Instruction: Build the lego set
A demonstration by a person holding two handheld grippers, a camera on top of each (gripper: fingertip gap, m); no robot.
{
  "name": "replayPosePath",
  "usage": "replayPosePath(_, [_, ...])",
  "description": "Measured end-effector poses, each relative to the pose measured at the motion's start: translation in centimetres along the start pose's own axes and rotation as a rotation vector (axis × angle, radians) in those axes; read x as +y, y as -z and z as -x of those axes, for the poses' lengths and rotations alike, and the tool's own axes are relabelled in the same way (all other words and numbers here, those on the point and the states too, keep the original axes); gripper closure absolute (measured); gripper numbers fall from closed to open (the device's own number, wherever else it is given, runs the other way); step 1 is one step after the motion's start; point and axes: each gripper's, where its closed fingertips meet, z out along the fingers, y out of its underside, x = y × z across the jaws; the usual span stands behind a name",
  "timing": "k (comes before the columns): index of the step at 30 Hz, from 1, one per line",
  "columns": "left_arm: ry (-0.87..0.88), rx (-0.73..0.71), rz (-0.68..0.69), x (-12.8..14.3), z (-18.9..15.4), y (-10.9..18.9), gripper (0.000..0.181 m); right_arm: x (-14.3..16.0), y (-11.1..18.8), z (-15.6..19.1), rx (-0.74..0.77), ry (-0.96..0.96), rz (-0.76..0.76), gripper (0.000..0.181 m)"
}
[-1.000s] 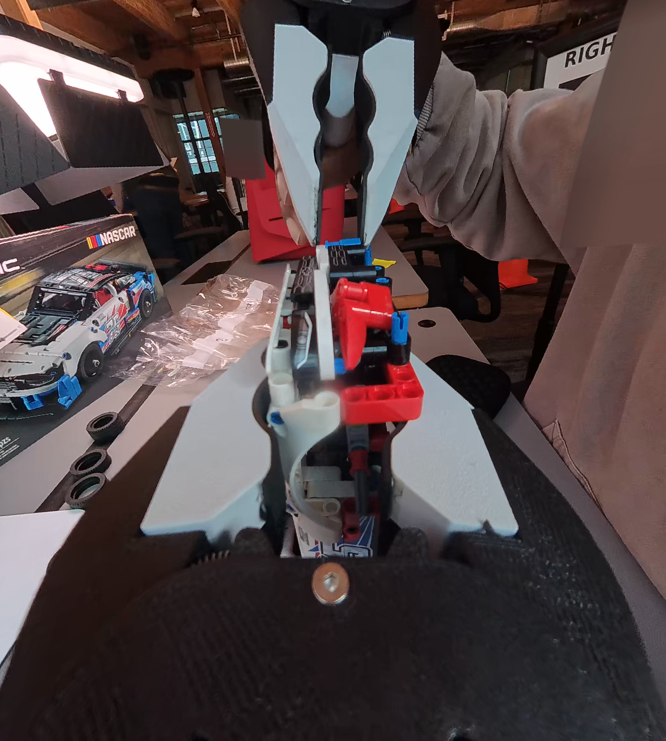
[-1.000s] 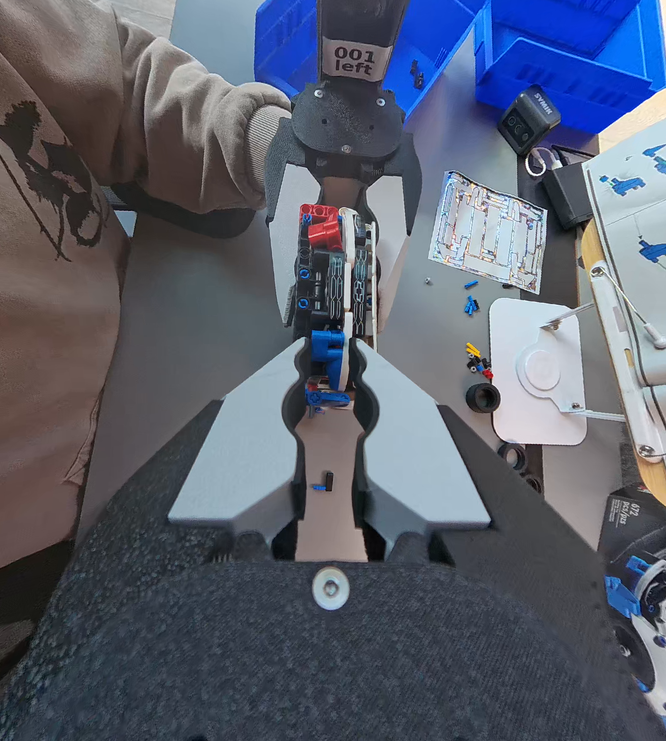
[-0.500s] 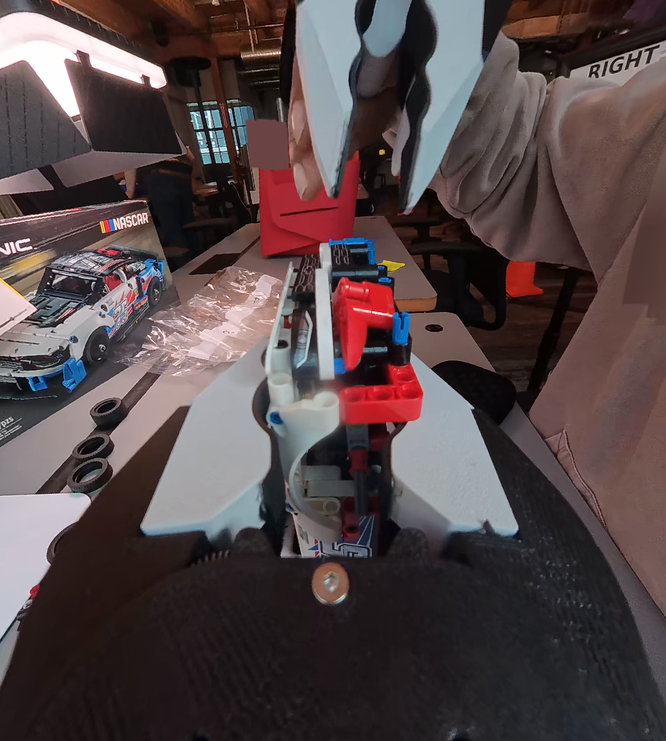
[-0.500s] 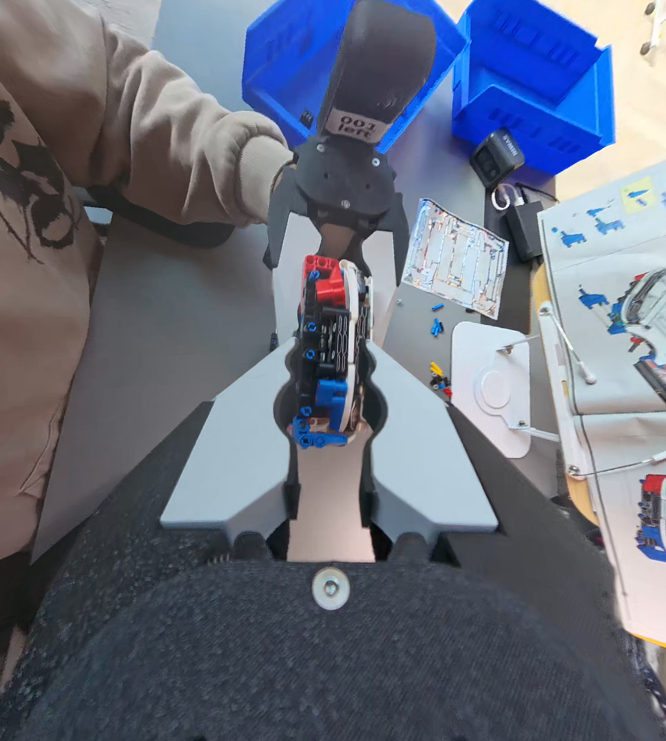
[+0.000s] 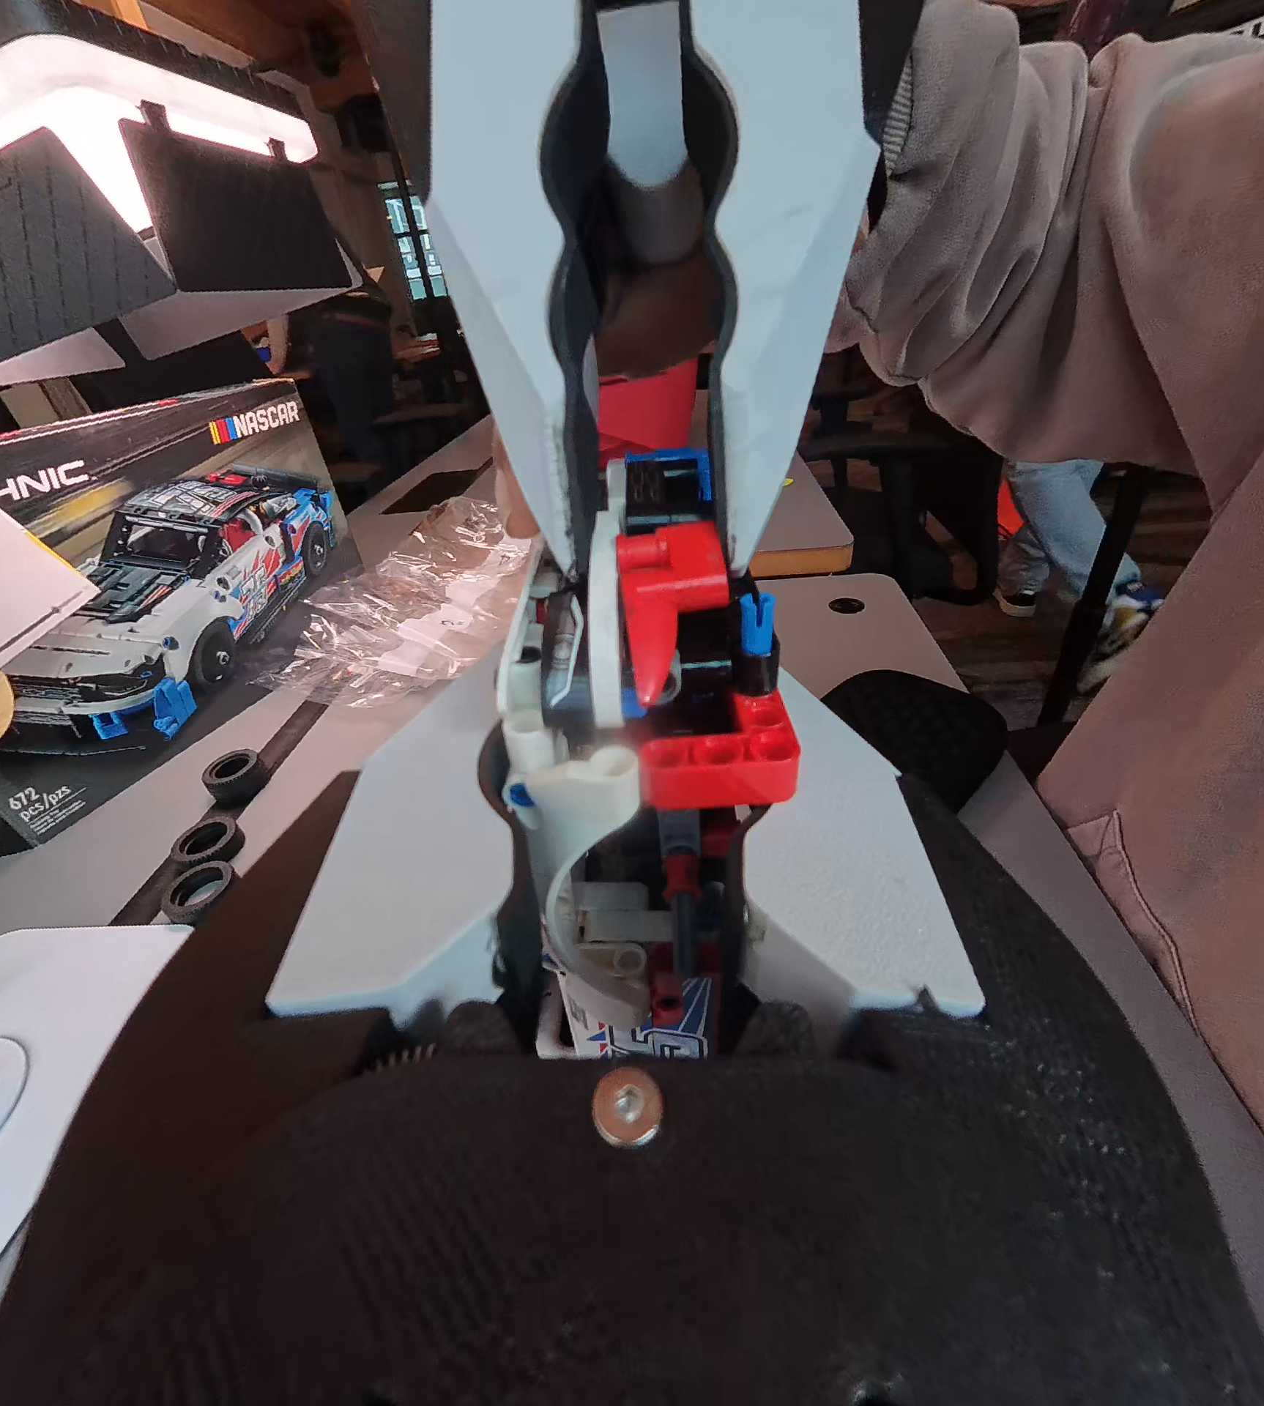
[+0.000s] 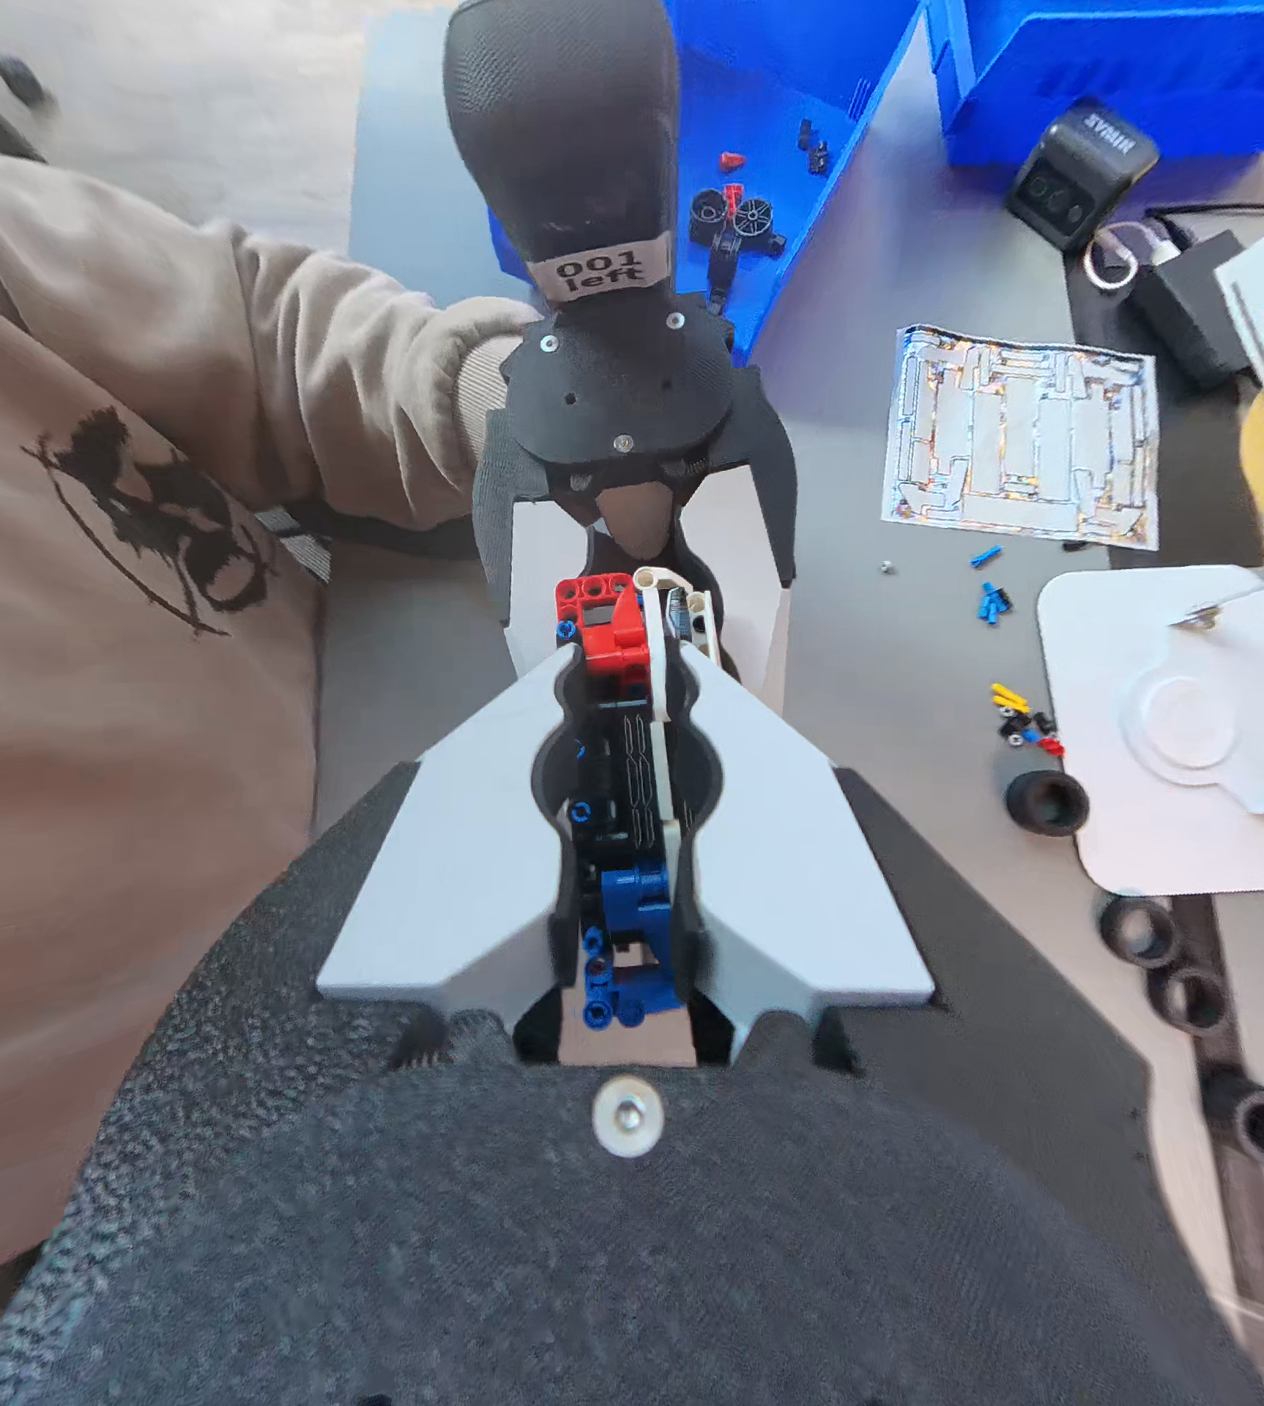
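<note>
A partly built lego assembly [image 5: 690,593] of red, white, black and blue parts is clamped lengthwise in my left gripper [image 5: 648,685], which is shut on its lower end. My right gripper [image 5: 652,555] comes down from above, its jaws open a little wider than the model and standing on either side of its upper, blue end. In the right wrist view the assembly [image 6: 614,761] lies deep between the right gripper's [image 6: 629,669] fingers [image 6: 461,837], blue end nearest the camera. The left gripper [image 6: 648,639] holds the red end beyond.
The lego set box [image 5: 157,548], a clear plastic bag [image 5: 416,601] and loose tyres [image 5: 233,772] lie to the left. Blue bins [image 6: 1146,68], a sticker sheet [image 6: 1017,434], a white stand base [image 6: 1184,730], small loose parts [image 6: 1024,723] and more tyres [image 6: 1146,928] lie on the grey table. Left tips to right tips: about 6 centimeters.
My right gripper lifted off the top of the assembly, then came back down and slid farther over it. The left gripper kept its hold.
</note>
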Motion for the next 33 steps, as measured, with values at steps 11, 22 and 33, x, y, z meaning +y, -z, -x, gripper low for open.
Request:
replayPosePath(11, [0.006,-0.013,-0.002,0.0,0.1,0.0,0.129,-0.9,1.0,0.6,-0.024,-0.079,-0.093,0.148])
replayPosePath(22, [0.014,-0.014,-0.014,-0.1,0.2,-0.1,0.128,-0.4,0.5,-0.3,0.167,0.152,-0.035,0.154])
replayPosePath(33, [0.001,-0.006,-0.009,0.0,0.0,0.1,0.128,-2.6,3.6,0.1,0.081,0.013,-0.287,0.145])
